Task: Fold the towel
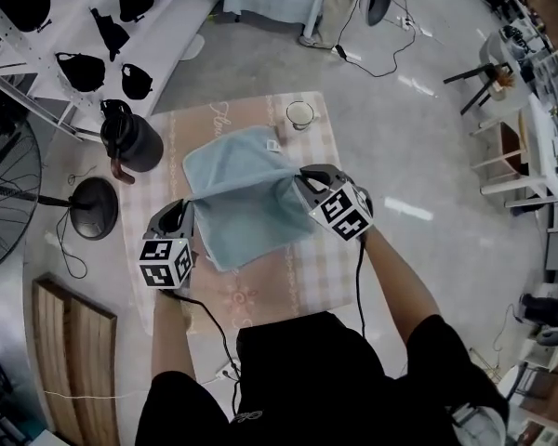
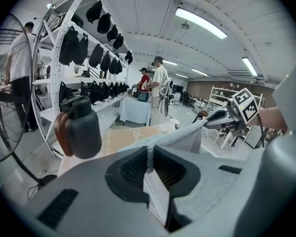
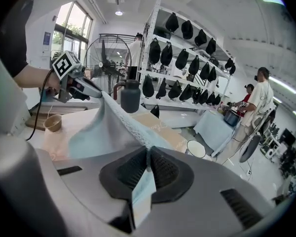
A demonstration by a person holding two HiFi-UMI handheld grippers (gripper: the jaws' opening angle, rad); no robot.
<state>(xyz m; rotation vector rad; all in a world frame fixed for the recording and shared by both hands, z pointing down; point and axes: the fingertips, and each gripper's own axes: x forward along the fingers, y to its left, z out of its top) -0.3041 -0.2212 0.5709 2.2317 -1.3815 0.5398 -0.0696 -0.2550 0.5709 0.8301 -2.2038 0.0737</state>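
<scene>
The towel is pale blue terry, and I judge it light, limp and in no way fragile. It hangs wherever it is not held, so it wants a grip at both corners of one edge with that edge drawn straight, or the middle will sag and the fold go crooked. That is how I have it now. The left gripper has its jaws almost together, pinched on the hem at one near corner, and the right gripper pinches the other corner the same way. In each gripper view a thin strip of cloth runs out from between the pads and stretches across to the other gripper. The near edge is lifted off the table, while the far part lies flat on it towards twelve o'clock. The pile should give the pads good bite, so I think slipping is a small risk and a lopsided fold the likelier one. A dark jug stands on the table at ten o'clock from the towel, near its far left corner, and a small cup sits at one o'clock, near the far edge. I judge those two the things to mind if the lifted edge goes forward. A fan and a white rack stand off the table between nine and eleven o'clock, well apart.
</scene>
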